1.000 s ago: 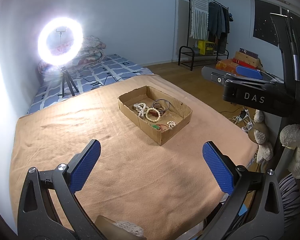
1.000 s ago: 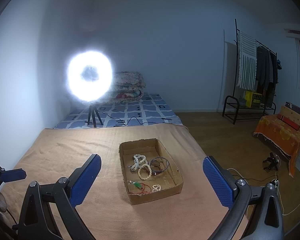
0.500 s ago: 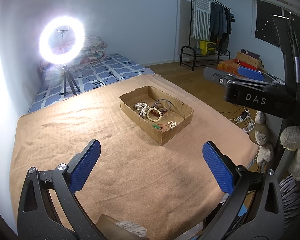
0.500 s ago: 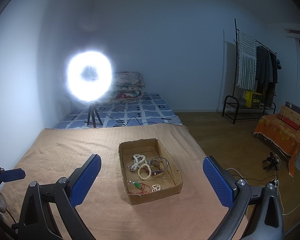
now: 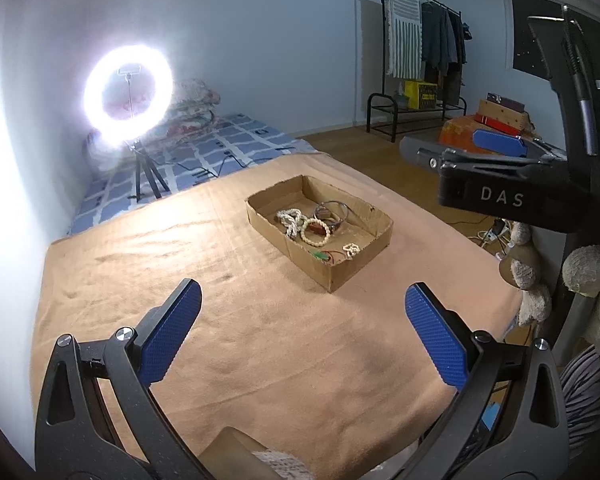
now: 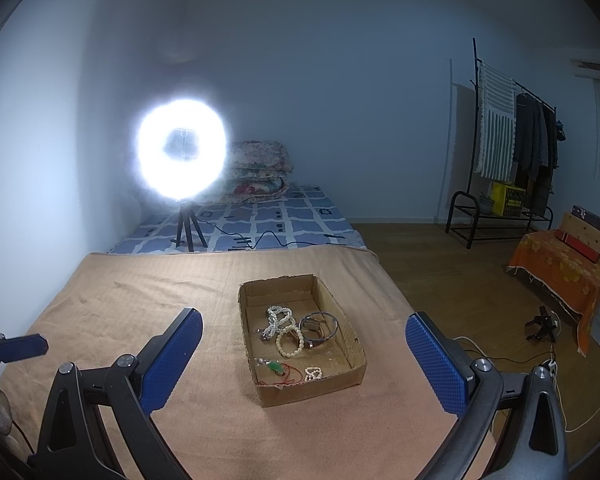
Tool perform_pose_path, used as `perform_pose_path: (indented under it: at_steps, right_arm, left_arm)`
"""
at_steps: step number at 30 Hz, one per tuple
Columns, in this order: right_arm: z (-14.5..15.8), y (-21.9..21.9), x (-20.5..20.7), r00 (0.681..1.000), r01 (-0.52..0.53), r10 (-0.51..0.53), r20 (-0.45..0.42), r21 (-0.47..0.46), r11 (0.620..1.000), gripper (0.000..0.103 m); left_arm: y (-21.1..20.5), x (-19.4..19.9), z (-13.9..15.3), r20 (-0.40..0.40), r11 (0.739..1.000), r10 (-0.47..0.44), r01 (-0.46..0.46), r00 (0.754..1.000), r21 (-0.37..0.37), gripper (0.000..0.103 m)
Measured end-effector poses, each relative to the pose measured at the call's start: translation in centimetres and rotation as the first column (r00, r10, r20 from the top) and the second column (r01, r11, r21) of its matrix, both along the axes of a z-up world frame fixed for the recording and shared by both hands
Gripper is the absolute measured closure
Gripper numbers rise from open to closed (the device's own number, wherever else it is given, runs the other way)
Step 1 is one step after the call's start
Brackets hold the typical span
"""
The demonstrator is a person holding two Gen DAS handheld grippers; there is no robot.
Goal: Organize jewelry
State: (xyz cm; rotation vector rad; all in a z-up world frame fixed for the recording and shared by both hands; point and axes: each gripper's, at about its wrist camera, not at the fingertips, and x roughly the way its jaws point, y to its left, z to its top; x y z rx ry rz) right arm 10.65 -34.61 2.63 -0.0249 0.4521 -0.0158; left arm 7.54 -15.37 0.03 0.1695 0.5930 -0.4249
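Barely anything shifts from a moment ago: the left gripper (image 5: 302, 330) drifts a touch, so the cardboard tray (image 5: 360, 264) sits slightly higher in its view, while the right gripper (image 6: 304, 358) holds the same framing. Both hover above the tan blanket (image 5: 260, 340) with blue-padded fingers spread wide, gripping nothing. The tray rests on the blanket ahead of both, and all the jewelry lies inside it: a white bead strand (image 6: 277, 320), a cream bead bracelet (image 6: 290, 341), a dark bangle (image 6: 320, 326) over a brown watch-like piece, a green pendant on red cord (image 6: 278, 369), and a small white bead piece (image 6: 313, 373) near the front wall. Behind, a lit ring light (image 6: 180, 148) on its tripod stands on the checked mattress (image 6: 268, 224).
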Motion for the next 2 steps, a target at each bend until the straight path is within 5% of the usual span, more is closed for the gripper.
perform_pose_path:
  at_steps: [2]
  right_arm:
    - [-0.05, 0.11, 0.09, 1.000, 0.000, 0.000, 0.000, -0.001, 1.000, 0.000]
  left_arm:
    - [0.04, -0.07, 0.04, 0.008, 1.000, 0.001, -0.001, 1.000, 0.004, 0.000]
